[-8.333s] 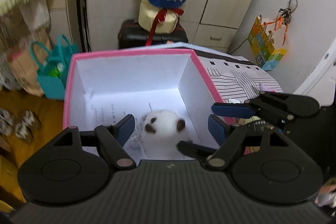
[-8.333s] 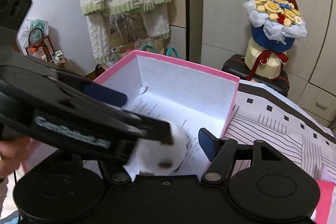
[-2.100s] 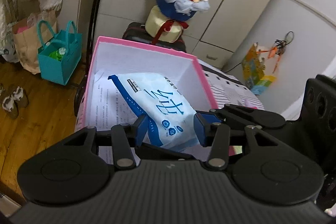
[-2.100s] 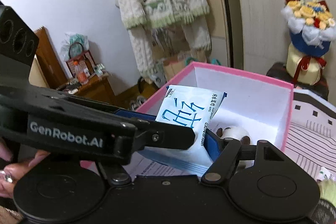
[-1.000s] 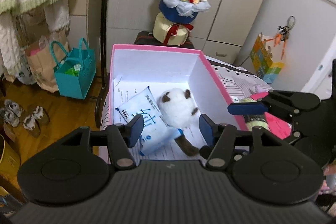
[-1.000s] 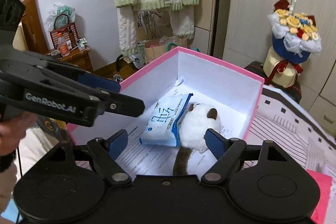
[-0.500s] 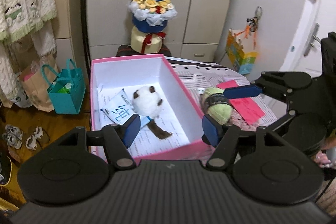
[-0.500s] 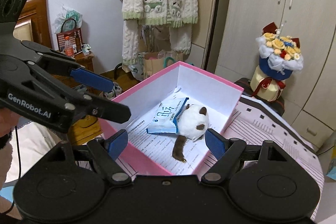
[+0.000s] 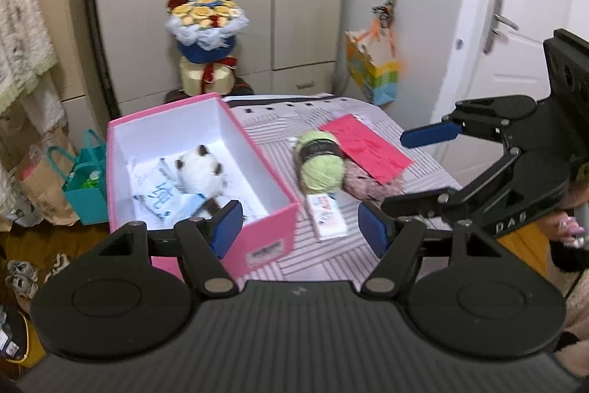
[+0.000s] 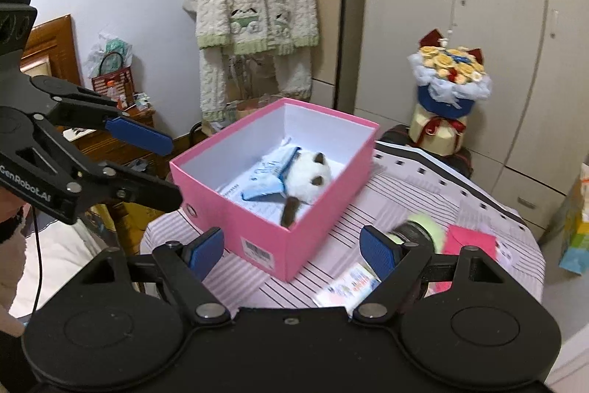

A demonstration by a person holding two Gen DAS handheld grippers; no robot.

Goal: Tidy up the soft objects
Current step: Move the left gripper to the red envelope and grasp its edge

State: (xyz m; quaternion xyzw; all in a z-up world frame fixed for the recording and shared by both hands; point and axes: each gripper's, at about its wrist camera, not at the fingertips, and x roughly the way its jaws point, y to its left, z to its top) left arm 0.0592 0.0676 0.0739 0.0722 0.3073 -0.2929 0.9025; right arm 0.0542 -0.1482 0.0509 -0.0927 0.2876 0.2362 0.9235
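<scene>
Plush toy in pink box — yarn outside

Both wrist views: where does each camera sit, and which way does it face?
Left wrist: on the left gripper, angled down at the pink box and green yarn; right gripper alongside, open.
Right wrist: on the right gripper, angled down at the box from its other side; left gripper alongside, open.
Shared: box, yarn, bouquet.
</scene>
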